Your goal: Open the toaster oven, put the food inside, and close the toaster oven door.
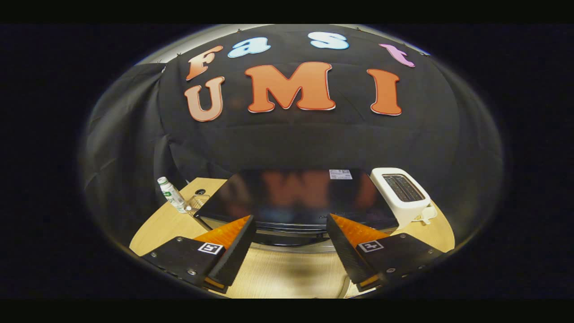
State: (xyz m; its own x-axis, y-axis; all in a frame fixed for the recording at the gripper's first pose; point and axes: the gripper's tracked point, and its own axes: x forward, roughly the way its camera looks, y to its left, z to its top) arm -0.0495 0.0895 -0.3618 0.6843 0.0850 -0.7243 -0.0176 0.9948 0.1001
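Nearest the camera, the gripper (290,226) holds its two fingers spread wide apart with nothing between them, only bare wooden table (287,273) showing in the gap. Just ahead of the fingertips stands the toaster oven (293,195), a black box seen from above and in front; its glossy top mirrors the wall behind, and a small white label sits near its back right corner. Its front edge and handle lie directly between and just beyond the fingertips; whether the door is open or closed cannot be told from this angle. Just beside the oven on the right stands a white two-slot toaster (403,194). On the left, near the oven's back corner, a small white bottle (171,194) with a green label stands tilted in the fisheye, with a clear plastic item (197,202) beside it.
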